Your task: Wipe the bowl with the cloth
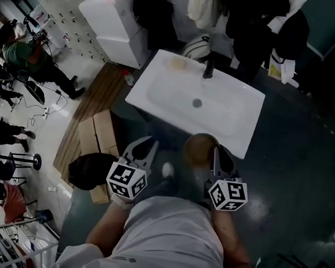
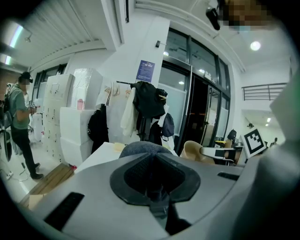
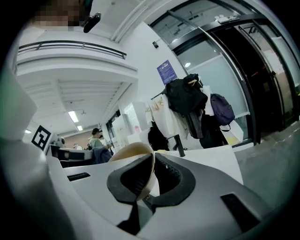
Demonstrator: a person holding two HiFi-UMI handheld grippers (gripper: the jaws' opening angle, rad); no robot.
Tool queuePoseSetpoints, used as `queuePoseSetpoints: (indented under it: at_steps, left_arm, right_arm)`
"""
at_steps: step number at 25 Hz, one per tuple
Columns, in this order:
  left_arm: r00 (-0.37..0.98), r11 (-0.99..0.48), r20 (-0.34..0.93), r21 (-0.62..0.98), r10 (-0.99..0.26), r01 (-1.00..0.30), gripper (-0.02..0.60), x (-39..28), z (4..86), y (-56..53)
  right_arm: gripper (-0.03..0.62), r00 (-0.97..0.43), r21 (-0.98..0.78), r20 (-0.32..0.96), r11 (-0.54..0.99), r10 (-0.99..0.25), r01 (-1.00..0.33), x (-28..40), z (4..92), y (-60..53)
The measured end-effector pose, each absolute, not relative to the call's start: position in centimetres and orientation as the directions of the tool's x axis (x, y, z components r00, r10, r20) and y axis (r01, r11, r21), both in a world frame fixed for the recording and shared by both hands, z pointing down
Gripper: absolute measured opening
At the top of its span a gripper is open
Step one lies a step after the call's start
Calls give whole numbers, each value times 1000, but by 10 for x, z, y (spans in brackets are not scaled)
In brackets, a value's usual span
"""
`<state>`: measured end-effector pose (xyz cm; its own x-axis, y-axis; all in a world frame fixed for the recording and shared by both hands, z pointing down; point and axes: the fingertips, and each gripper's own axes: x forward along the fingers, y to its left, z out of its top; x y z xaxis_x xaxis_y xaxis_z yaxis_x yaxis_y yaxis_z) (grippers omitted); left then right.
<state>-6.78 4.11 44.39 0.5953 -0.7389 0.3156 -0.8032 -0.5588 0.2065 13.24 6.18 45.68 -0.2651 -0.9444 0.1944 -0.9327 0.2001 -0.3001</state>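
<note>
Right gripper view shows the right gripper [image 3: 152, 177] closed on the bowl [image 3: 132, 157], its fingers [image 3: 180, 180] pinching the thin tan wall just under the rim, one inside and one outside; left gripper view shows the left gripper [image 2: 154, 180] clamped fully shut on the cloth [image 2: 143, 147], a dark blue-grey wad bulging past the tips; in the head view both are held in the air in front of the person, the bowl just short of the near edge of the white sink [image 1: 154, 86] and the left gripper beside it but apart, so no wiping contact is made yet; the bowl looks light, stiff and smooth, probably slippery once damp, and a pinch at a single spot on the rim will likely let it swivel under pressure, so the strokes should press towards the held side; the cloth is soft and limp and gives no resistance of its own, so it is best gripped bunched, with a pad left proud of the fingers to meet the bowl's inside
</note>
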Motion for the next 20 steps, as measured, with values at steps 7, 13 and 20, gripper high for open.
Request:
queuePoseSetpoints:
  at_steps: [7,13,20]
  left_arm:
    - [617,-575,297,223,-729,-787,38,-108,442,-36]
    - [681,-648,249,209,-689,-732,38,-121,419,-82]
    - [769,-737,147,224,-622,-638,38,-109,369,-97]
  right_arm:
    - [32,-239,-338,224,154,-945,-928,98,474,-10]
    - [32,-234,-391,277,113,-932,-913,68,497,-50]
    - [32,-219,-441,368,38,-904,-897,53,526,-66]
